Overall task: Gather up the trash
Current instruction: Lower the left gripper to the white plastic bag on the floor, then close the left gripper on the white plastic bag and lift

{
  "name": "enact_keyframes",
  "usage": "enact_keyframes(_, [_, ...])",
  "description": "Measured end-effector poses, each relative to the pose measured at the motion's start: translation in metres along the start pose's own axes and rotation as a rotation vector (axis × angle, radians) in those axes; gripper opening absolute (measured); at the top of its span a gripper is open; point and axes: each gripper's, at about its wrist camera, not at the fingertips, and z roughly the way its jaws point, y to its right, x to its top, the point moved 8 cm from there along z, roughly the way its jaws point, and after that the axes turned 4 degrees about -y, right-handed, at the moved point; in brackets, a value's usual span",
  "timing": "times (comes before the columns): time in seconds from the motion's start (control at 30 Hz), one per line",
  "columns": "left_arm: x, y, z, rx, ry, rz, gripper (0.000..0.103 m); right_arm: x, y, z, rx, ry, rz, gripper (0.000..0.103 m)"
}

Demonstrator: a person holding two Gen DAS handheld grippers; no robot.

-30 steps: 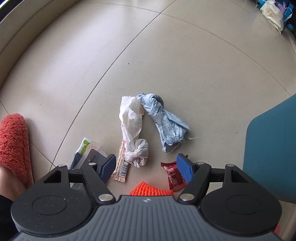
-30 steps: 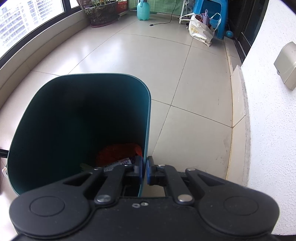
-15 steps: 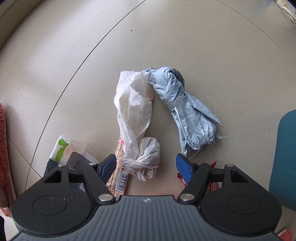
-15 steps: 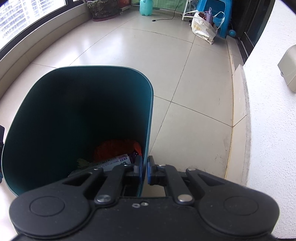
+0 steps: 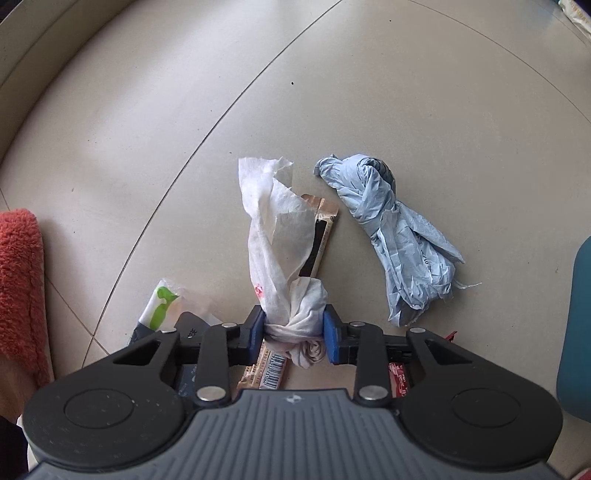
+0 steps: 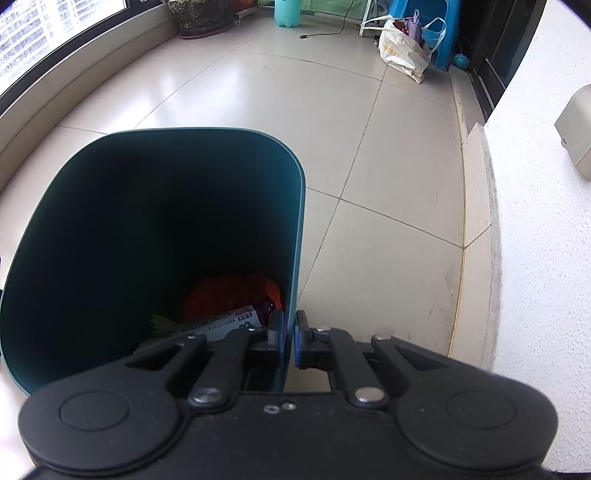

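White tissue wad [image 5: 295, 314]: soft, light, compressible. Left gripper [image 5: 294, 334] fingers, just closing, pinch its knot. Right gripper [image 6: 289, 339] fingers clamp bin [image 6: 295, 258] wall.

The right hand-held gripper [image 6: 289, 338] has its blue pads clamped on the right wall of a dark teal bin [image 6: 155, 229], one pad inside and one outside. At the bottom of the bin lie a crumpled orange bag [image 6: 232, 295] and a white printed packet [image 6: 221, 323]. The bin stands on a pale tiled floor [image 6: 388, 240]. Far off, a white bag [image 6: 404, 51] leans against a blue stool [image 6: 443, 22].
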Motion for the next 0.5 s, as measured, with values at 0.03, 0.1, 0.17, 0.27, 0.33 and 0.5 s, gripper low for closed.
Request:
enact_keyframes(0.03, [-0.001,-0.001,-0.004,0.002,0.003,-0.003,0.031,0.0,0.0,0.0,0.001,0.001,0.001,0.004])
enact_keyframes(0.1, [-0.002,-0.004,-0.016,0.012,0.013,-0.003,0.031,0.0,0.001,0.0,0.002,0.002,0.004,0.004])
enact_keyframes(0.17, [-0.005,-0.006,-0.03,0.003,0.019,-0.009,0.031,-0.001,0.001,0.001,0.003,0.005,0.003,0.004])
enact_keyframes(0.27, [-0.008,-0.01,-0.054,0.005,0.035,-0.015,0.031,-0.002,0.002,0.0,0.0,0.009,0.0,0.004])
enact_keyframes(0.33, [-0.007,-0.011,-0.075,-0.009,0.052,-0.024,0.031,-0.002,0.001,0.001,-0.003,0.009,0.002,0.004])
enact_keyframes(0.5, [-0.013,-0.006,-0.14,-0.025,0.101,-0.007,0.031,-0.001,0.002,0.002,0.001,0.008,0.012,0.004])
